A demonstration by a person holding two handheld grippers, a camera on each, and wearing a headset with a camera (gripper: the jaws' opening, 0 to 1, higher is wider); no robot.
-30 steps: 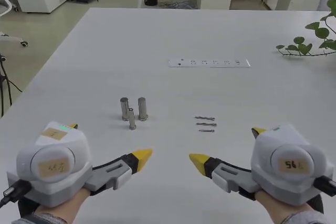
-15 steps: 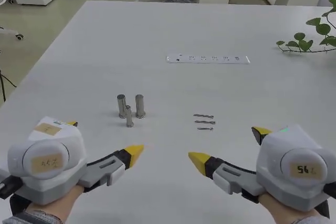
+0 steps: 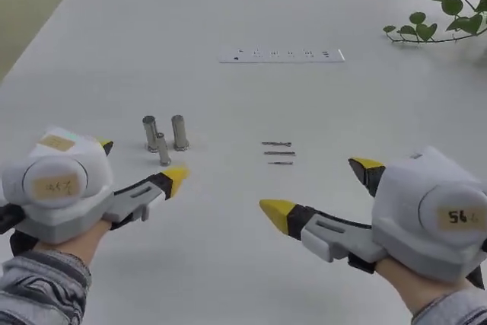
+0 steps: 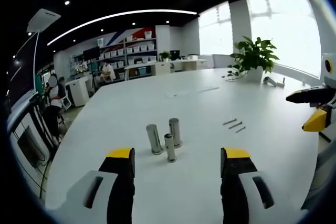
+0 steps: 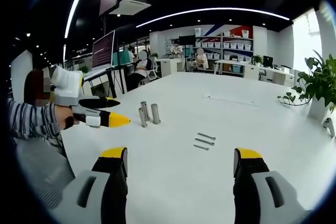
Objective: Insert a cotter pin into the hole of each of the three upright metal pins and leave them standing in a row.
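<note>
While both grippers hover low over the near part of the white table [image 3: 228, 264], neither has hold of anything; the left gripper [image 3: 141, 160] has its yellow-tipped jaws spread wide, and the right gripper [image 3: 320, 187] is spread just as wide (its own view shows bare tabletop between the two tips). The three metal pins [image 3: 163, 150] stand upright in a tight cluster left of centre, two side by side at the far side and a third just in front, between them; they form a small triangle, close beyond the left gripper's inner tip and not touching it. The three cotter pins [image 3: 279, 153] lie flat on the table to the right of the cluster, well apart from it, parallel to one another and ranked near to far, beyond the right gripper's jaws. Farther off a white power strip [image 3: 281, 55] lies across the table; a leafy plant [image 3: 441, 13] trails in at the far right.
</note>
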